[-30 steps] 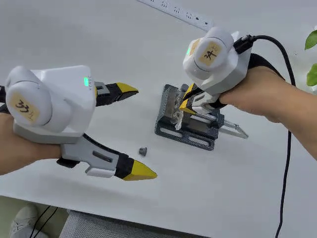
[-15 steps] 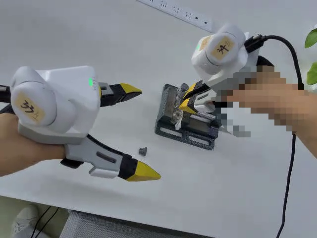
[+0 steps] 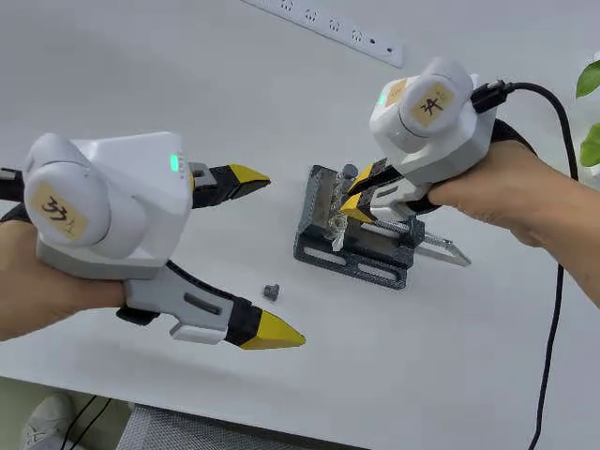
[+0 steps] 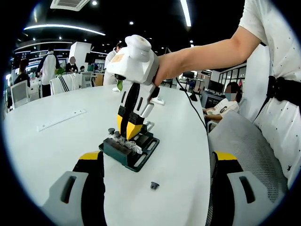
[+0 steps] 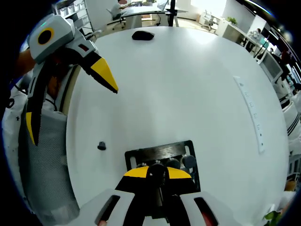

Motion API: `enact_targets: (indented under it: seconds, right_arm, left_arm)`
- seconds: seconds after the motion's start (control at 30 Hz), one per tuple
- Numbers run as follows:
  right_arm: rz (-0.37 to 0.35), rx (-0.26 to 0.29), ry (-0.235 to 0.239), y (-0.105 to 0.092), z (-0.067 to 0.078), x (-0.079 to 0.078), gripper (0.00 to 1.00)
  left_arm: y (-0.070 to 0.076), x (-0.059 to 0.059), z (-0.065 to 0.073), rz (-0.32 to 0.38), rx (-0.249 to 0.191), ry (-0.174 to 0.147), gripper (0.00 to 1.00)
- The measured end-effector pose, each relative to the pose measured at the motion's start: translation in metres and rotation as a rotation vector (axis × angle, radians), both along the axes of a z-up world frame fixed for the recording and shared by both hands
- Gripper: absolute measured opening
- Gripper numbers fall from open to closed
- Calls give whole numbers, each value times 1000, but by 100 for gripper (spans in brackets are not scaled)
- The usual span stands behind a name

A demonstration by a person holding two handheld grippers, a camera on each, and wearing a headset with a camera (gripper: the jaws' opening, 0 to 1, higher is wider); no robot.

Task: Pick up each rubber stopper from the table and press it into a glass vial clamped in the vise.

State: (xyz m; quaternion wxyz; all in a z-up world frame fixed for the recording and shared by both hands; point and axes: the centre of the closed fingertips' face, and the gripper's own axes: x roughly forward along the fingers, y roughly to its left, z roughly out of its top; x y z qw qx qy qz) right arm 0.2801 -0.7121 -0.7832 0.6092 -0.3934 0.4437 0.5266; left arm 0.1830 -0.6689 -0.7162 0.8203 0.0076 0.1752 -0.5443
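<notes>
Pinches a dark rubber stopper (image 5: 156, 172) in right claw (image 3: 354, 195) over dark metal vise (image 3: 361, 253); holds left claw (image 3: 283, 257) spread above white worktop (image 3: 187, 75).

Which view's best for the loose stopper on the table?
Head view: the loose stopper lies unobstructed on the white table, its shape readable. Left gripper view shows it smaller, in front of the vise. Right gripper view: just a dark speck.

This is an open-plan office: long ceiling strip lights (image 4: 186, 12), a round white table (image 4: 42, 146) carrying a white power strip (image 3: 347, 33), desks with dark monitors (image 4: 212, 87), white chairs (image 4: 19, 92) and people (image 4: 47, 70) in the background.
</notes>
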Motion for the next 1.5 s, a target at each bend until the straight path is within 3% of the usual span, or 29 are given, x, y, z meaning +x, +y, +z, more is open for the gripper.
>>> enact_targets:
  seconds: [0.23, 0.5, 0.63, 1.5]
  right_arm:
    - [-6, 13, -7, 1, 2, 1, 9]
    - [-26, 52, -15, -1, 15, 1, 5]
    - [-48, 76, 7, -2, 15, 0, 4]
    - [-48, 69, 15, -1, 4, 0, 1]
  left_arm:
    - [-1, -2, 0, -4, 1, 4, 94]
    - [-2, -2, 0, -4, 0, 6, 93]
    - [-1, -2, 0, -3, 0, 6, 93]
    - [0, -4, -4, 3, 3, 18, 92]
